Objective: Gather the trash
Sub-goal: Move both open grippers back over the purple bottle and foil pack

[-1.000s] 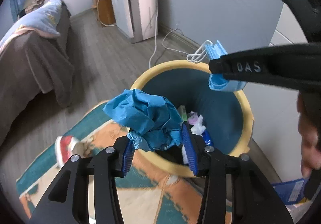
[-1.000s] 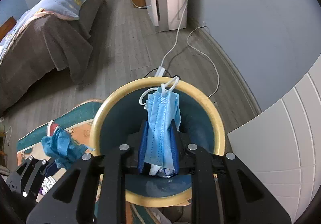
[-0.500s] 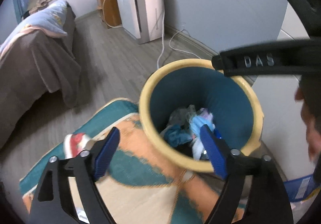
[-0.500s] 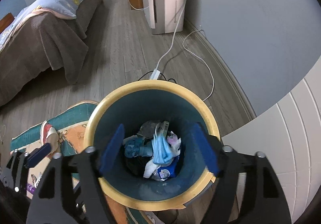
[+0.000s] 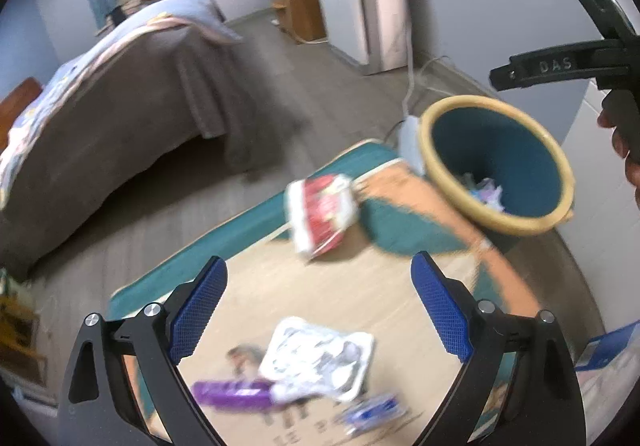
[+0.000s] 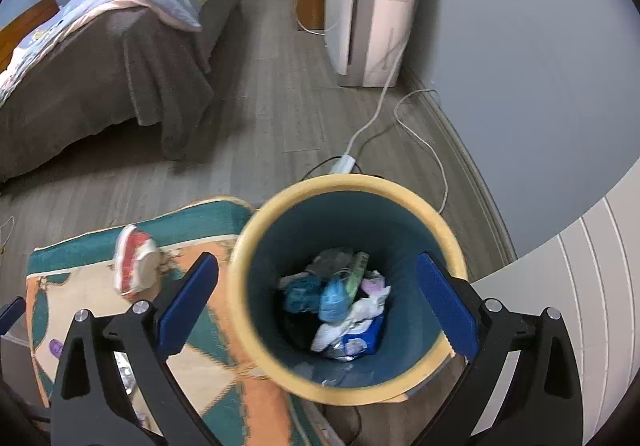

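Two grippers: yours, both with nothing between the pads.
Left gripper [image 5: 318, 302]: jaws spread wide and opening further; it hangs over the rug, away from the bin and on its rug side.
Right gripper [image 6: 318, 300]: jaws spread wide and opening further; it hangs right over the bin mouth, one pad at each side of the rim.
Bin [image 6: 256, 330]: round, yellow rim, teal inside, standing at the rug's corner, near the grey wall.
Trash in bin [image 6: 334, 300]: a blue mask, a teal crumple, white tissue and a blue pack lie heaped at the bottom, well below the rim.
Red wrapper [image 5: 322, 212]: on the rug just beside the bin, on the side away from the wall; blurred.
White packet [image 5: 316, 360]: on the rug, farther from the bin than the red wrapper, below your left pads.
Purple wrapper [image 5: 232, 392]: touching the white packet's near edge, well apart from the bin.
Rug [image 5: 256, 274]: its teal border runs from the bin toward the bed side; bare wood floor lies beyond that edge.
Bed [image 6: 100, 66]: well apart from the bin, with open floor between.
Cable [image 6: 420, 142]: loops on the floor behind the bin, along the wall.
Open room: most lies on the bin's rug and bed side; the wall side is tight.
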`<action>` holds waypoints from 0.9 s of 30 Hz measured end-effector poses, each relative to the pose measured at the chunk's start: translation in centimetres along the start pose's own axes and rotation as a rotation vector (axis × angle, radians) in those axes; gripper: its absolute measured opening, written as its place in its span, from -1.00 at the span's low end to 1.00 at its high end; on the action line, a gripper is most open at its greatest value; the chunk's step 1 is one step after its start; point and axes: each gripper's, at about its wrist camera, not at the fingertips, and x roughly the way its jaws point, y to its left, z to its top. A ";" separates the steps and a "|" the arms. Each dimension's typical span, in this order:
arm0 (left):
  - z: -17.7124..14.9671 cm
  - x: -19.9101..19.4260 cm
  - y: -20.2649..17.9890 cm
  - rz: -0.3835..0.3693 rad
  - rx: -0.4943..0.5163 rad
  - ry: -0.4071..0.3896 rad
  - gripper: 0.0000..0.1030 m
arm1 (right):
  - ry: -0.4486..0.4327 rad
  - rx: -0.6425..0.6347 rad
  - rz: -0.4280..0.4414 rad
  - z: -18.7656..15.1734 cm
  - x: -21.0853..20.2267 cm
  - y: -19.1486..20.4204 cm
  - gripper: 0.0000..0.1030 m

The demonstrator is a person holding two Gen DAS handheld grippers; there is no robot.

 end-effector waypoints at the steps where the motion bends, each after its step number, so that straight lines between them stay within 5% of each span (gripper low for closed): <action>1: -0.5 -0.5 0.7 0.011 -0.011 0.003 0.80 | -0.006 -0.013 0.010 0.0 -0.4 0.9 0.89; 10: -5.2 -2.3 6.4 0.046 -0.189 0.044 0.82 | 0.014 -0.107 0.115 -1.3 -2.0 8.1 0.89; 27: -10.7 -1.7 11.5 0.093 -0.270 0.098 0.82 | 0.096 -0.266 0.073 -4.2 0.0 15.9 0.88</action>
